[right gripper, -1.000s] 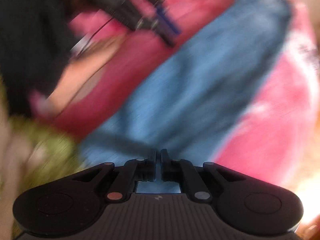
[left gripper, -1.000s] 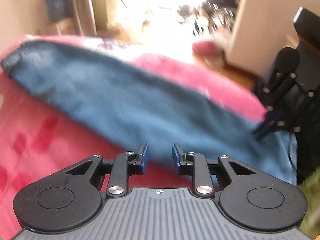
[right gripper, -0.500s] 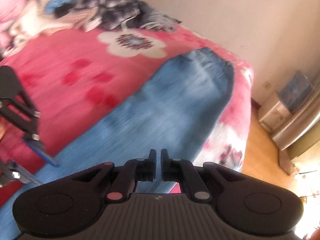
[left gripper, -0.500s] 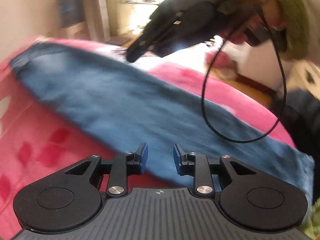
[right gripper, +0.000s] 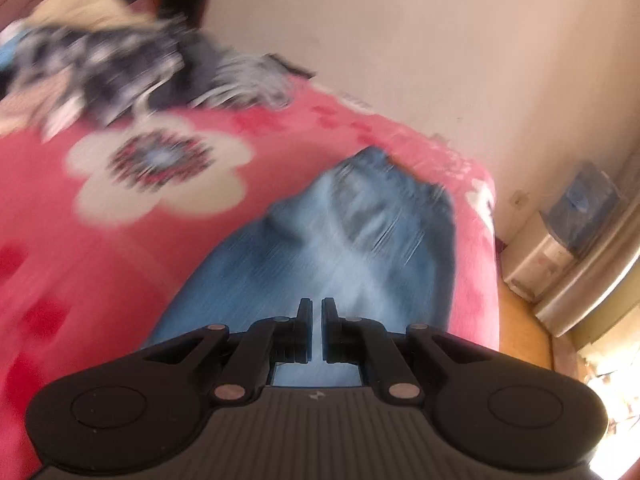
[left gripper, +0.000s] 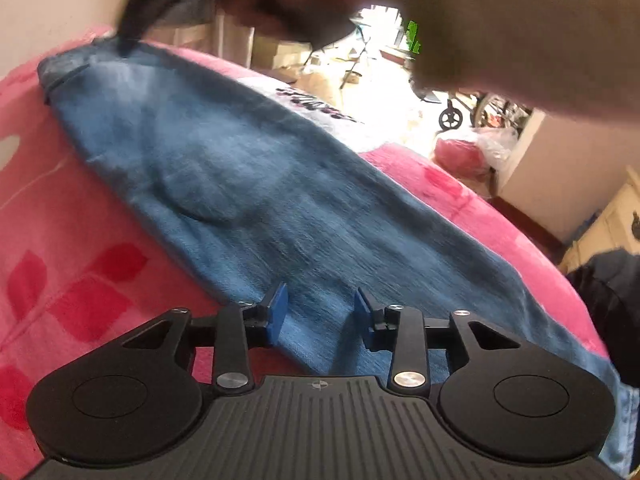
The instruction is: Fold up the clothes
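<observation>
1. Across the bed, a long pair of faded blue denim jeans [left gripper: 248, 184] lies stretched out flat on a pink fleece blanket printed with red leaves and a cream flower [left gripper: 68, 240].
2. From the left wrist view the jeans run diagonally from upper left to lower right, with the waistband at the far upper left.
3. The left tool [left gripper: 320, 312] hovers low over the near part of the jeans, its blue-padded fingers [left gripper: 278, 312] set well apart with bare denim showing between them; it has hold of nothing.
4. A dark blurred shape and a blurred arm [left gripper: 500, 28] cross the top of the left view, reaching toward the waistband end; what they are exactly is too smeared to tell.
5. Beyond the bed in that view, a bright doorway shows a pink bag [left gripper: 464, 152] on the floor and a wheeled object.
6. From the right wrist view the jeans [right gripper: 340, 248] stretch away toward the bed corner by a pale wall.
7. The right tool [right gripper: 316, 330] sits above the denim with its black fingers nearly together, a thin slit between them, gripping nothing.
8. A heap of dark checked and striped clothes [right gripper: 120, 68] lies at the far side of the bed, well apart from the jeans.
9. The cream flower print [right gripper: 156, 172] lies between that heap and the jeans.
</observation>
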{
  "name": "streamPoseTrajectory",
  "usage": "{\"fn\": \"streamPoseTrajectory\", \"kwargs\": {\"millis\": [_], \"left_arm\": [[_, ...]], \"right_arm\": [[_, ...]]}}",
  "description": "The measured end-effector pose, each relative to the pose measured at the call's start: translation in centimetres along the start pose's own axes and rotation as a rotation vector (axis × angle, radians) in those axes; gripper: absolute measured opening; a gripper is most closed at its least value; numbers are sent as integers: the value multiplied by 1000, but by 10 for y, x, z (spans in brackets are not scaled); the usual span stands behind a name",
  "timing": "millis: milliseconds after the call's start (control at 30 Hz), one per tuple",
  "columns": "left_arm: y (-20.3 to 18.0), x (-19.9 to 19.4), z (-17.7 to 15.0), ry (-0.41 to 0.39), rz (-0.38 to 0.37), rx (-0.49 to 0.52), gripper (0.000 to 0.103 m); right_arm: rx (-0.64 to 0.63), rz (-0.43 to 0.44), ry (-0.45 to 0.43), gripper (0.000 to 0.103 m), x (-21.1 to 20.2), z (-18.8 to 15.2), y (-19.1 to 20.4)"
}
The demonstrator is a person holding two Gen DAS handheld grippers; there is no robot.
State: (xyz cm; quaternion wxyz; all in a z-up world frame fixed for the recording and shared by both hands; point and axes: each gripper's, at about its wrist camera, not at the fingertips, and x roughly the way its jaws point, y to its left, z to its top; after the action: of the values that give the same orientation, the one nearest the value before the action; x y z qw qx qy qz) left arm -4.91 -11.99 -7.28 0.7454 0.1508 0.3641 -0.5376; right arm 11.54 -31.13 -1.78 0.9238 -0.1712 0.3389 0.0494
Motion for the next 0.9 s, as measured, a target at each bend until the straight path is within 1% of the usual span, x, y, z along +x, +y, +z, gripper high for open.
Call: {"fn": "streamPoseTrajectory", "kwargs": {"millis": [100, 167, 200, 233, 267, 300, 333, 433, 500, 567, 633, 667, 733, 767, 833, 900], "left_arm": [[-2, 1, -3, -13, 2, -1, 42], [1, 1, -3, -18, -9, -18, 46], [2, 1, -3, -20, -15, -22, 46], [3, 1, -3, -22, -22, -25, 48], [4, 2, -3, -23, -28, -29, 49], [5, 1, -3, -25, -34, -28, 49], [5, 1, -4, -27, -40, -27, 49], [7, 0, -6, -34, -55, -24, 49], [8, 0, -7, -37, -64, -22, 49], [9, 1, -7, -39, -71, -17, 49], [10, 1, -7, -41, -76, -9, 49], [10, 1, -8, -43, -78, -6, 49], [9, 2, -7, -46, -83, -2, 49], [9, 2, -7, -48, -86, -3, 49], [9, 3, -8, -52, -92, -5, 49], [10, 3, -8, -56, -101, -11, 49]], "right_arm": [[117, -3, -22, 4, 32, 24, -22], [224, 10, -16, 4, 56, 40, -38], [280, 19, -11, 8, 69, 48, -46], [333, 25, -5, 14, 82, 56, -52], [367, 25, -3, 36, 96, 66, -57], [391, 20, -5, 55, 109, 77, -62], [415, 16, -8, 60, 123, 87, -66], [399, -30, 22, 64, 164, 119, -65], [382, -62, 71, 68, 195, 140, -62], [380, -88, 128, 69, 224, 156, -57], [376, -97, 206, 73, 251, 168, -52], [359, -107, 257, 77, 265, 172, -48], [295, -142, 359, 79, 290, 175, -37], [261, -166, 382, 80, 296, 176, -32], [236, -199, 381, 79, 299, 175, -26], [242, -224, 373, 58, 298, 174, -28]]}}
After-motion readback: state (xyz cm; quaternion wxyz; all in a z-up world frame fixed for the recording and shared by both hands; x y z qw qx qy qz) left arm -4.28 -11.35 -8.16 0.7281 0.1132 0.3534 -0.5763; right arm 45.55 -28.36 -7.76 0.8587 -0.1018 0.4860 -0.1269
